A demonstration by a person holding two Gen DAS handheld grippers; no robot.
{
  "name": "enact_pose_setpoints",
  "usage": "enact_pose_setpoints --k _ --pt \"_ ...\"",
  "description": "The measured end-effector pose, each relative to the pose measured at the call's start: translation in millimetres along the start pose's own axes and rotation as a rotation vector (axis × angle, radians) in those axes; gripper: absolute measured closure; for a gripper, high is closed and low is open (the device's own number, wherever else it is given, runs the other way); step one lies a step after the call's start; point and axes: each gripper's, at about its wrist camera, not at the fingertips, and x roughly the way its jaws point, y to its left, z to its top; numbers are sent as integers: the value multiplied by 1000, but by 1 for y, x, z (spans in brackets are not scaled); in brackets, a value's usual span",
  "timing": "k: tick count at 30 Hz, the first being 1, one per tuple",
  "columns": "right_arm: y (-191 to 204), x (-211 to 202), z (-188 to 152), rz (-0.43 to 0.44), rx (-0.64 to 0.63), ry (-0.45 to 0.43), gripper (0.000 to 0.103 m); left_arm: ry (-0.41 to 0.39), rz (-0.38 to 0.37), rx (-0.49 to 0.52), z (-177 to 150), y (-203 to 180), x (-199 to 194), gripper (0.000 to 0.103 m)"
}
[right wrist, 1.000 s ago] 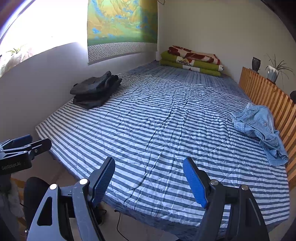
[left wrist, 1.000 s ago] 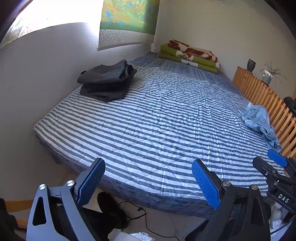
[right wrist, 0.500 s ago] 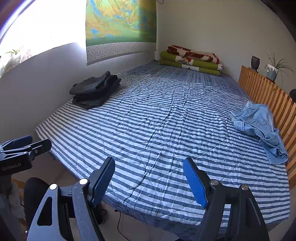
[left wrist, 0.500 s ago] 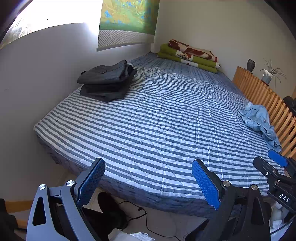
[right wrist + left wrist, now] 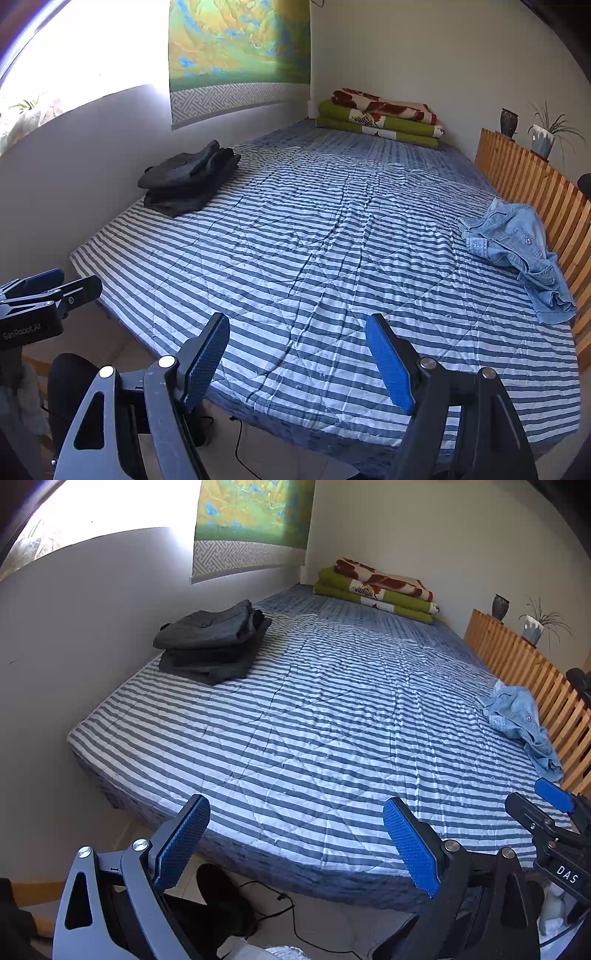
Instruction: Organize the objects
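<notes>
Left wrist view: left tool (image 5: 295, 845) wide open, holding nothing, above the near edge of the bed (image 5: 314, 738). Dark clothes (image 5: 212, 642), folded and stacked, lie at the bed's far left by the wall. Folded blankets (image 5: 376, 590) sit at the far end. Denim jacket (image 5: 521, 720), crumpled, lies at the right edge against the wooden slats (image 5: 517, 657); vase (image 5: 500, 606) and plant (image 5: 535, 626) stand on top of the slats. Right tool's tip shows at far right. Cable (image 5: 284, 912) on the floor under the bed edge.

Right wrist view: left tool's tip at far left. Dark clothes (image 5: 188, 179) left, by the wall under the hanging (image 5: 236, 48). Right tool (image 5: 297, 365) wide open, empty, over the near bed (image 5: 314, 266) edge. Blankets (image 5: 380, 118) far end. Jacket (image 5: 517, 251) right, well apart from both tools, touching the slats (image 5: 535, 177).
</notes>
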Motion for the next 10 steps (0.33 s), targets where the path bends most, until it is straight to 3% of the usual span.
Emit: enact_pose_setpoints --k 10 --pt "-4 8 -3 -5 30 18 30 16 -5 28 2 -7 14 6"
